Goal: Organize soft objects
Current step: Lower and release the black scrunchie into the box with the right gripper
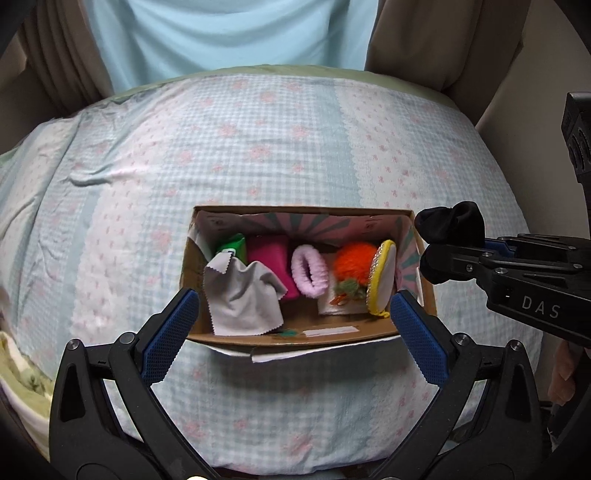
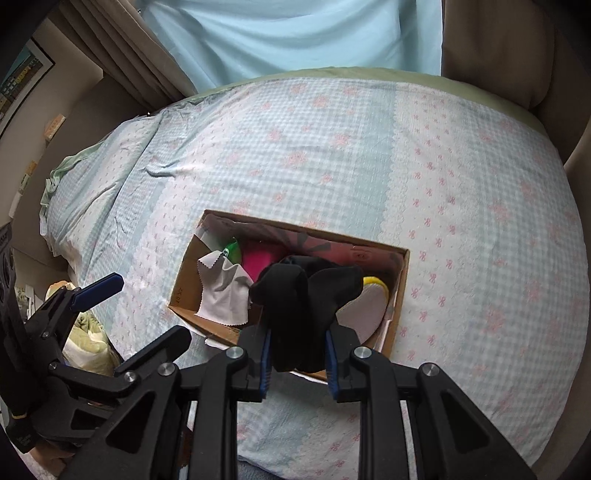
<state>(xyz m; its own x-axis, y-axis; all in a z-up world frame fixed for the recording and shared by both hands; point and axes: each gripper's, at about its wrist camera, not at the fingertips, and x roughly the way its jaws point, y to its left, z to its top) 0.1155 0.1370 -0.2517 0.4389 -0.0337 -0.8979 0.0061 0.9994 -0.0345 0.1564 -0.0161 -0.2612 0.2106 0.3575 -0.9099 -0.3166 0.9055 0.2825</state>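
A black sock (image 2: 306, 295) is pinched in the right tongs (image 2: 298, 363) above the cardboard box (image 1: 428, 295) on the bed (image 1: 258, 147), presumably for dropping in, while the left tongs (image 1: 293, 334) are kept spread and empty.

The bedspread (image 1: 258, 147) is pale blue gingham with pink flowers, banded by white strips dotted with small pink bows. The cardboard box (image 1: 295, 334) is plain brown outside, its inner wall striped pink and teal in a sunburst. Inside lie a grey cloth (image 1: 242, 295), a magenta pouch (image 1: 269, 254), a green packet (image 1: 232, 245), a lilac scrunchie (image 1: 309, 271), an orange pompom (image 1: 352, 264) and a yellow-rimmed purse (image 1: 382, 282) (its face pale grey). The sock (image 2: 299, 295) is black, the curtain (image 1: 236, 33) light blue
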